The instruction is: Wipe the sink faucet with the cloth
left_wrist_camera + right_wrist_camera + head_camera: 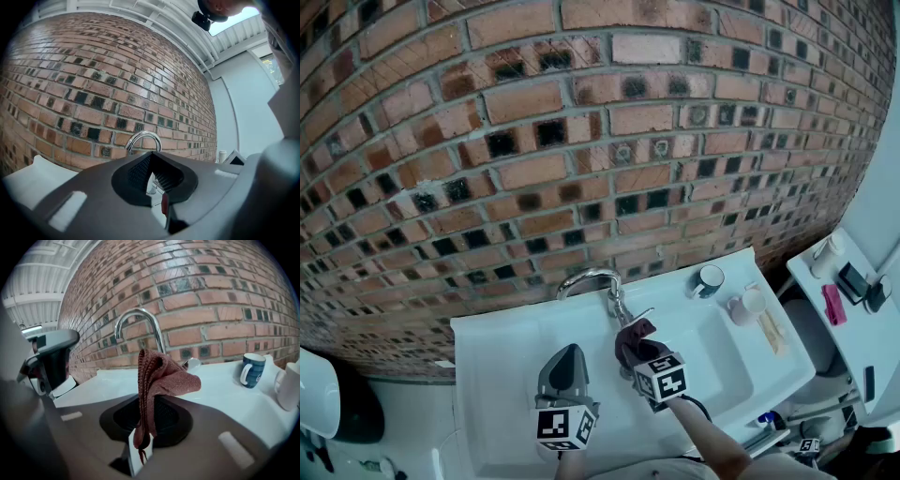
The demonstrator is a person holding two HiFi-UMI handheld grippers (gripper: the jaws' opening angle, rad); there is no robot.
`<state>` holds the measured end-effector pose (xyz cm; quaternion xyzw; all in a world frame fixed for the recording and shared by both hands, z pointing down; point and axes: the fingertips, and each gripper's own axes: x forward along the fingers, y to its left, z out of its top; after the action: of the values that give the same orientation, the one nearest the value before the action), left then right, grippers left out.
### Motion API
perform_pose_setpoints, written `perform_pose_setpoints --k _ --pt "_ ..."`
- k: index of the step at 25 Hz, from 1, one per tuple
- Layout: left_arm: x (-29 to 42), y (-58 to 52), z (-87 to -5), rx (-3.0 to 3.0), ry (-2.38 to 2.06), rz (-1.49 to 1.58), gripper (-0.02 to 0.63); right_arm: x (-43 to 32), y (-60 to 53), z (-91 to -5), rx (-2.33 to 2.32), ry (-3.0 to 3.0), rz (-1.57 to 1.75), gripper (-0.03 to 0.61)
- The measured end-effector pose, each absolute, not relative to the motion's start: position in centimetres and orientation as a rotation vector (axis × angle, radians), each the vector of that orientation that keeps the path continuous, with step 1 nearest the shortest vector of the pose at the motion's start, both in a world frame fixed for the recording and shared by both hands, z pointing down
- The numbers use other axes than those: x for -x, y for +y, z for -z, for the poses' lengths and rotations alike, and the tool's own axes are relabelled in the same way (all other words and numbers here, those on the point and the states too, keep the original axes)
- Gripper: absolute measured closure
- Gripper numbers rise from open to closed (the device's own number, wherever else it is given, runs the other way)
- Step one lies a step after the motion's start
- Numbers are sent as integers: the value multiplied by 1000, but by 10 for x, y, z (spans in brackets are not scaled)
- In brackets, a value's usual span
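A chrome arched faucet (592, 277) stands at the back edge of the white sink (502, 361), against the brick wall. My right gripper (632, 350) is shut on a dark red cloth (636, 333), which hangs over the basin just in front of the faucet's base. In the right gripper view the cloth (161, 373) sticks up from the jaws and covers the lower part of the faucet (140, 315). My left gripper (569, 354) hovers over the basin to the left, shut and holding nothing. Its view looks at the faucet (143, 138) beyond the closed jaws.
A blue mug (708, 280) and a white cup (750, 302) stand on the sink's right ledge. A white shelf (853, 328) with small items, one of them pink (832, 305), is at the far right. The brick wall (581, 141) rises right behind the faucet.
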<state>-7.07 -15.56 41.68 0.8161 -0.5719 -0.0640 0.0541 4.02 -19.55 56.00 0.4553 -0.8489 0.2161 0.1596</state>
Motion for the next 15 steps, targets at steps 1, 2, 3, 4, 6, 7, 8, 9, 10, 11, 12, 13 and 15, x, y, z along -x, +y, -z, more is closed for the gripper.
perform_pose_setpoints --k 1,2,3,4,6,7,8,9,10,11,12,13,15 --pt "72 -158 -417 -2467 -1740 195 609 -39 -199 -566 -1298 -2412 -630 532" --pt "73 -160 -418 -2456 -1743 195 609 -38 -203 -572 -1295 -2400 -643 532" --pt "73 -162 -419 -2446 -1743 195 609 -37 -206 -577 -1291 -2391 -653 532" --pt "74 -164 -422 -2440 -1742 194 609 -35 -209 -580 -1288 -2385 -662 532" --pt "74 -166 -425 -2433 -1745 187 609 -34 -215 -582 -1285 -2387 -671 532" --pt "76 -168 -425 -2429 -1750 181 609 -34 -219 -581 -1286 -2390 -671 532" --pt "77 -170 -424 -2426 -1754 177 609 -34 -223 -578 -1290 -2392 -670 532" --pt "77 -171 -425 -2425 -1755 176 609 -36 -225 -576 -1295 -2394 -669 532" --pt "78 -171 -428 -2424 -1754 176 609 -38 -226 -574 -1303 -2394 -669 531" --pt "78 -171 -431 -2422 -1754 175 609 -41 -226 -572 -1318 -2395 -668 531" --pt "79 -171 -433 -2419 -1754 172 609 -46 -226 -569 -1342 -2397 -669 531" --pt "79 -170 -433 -2417 -1755 170 609 -53 -227 -564 -1374 -2400 -672 531" --pt "79 -170 -433 -2416 -1757 169 609 -70 -231 -551 -1448 -2409 -675 531"
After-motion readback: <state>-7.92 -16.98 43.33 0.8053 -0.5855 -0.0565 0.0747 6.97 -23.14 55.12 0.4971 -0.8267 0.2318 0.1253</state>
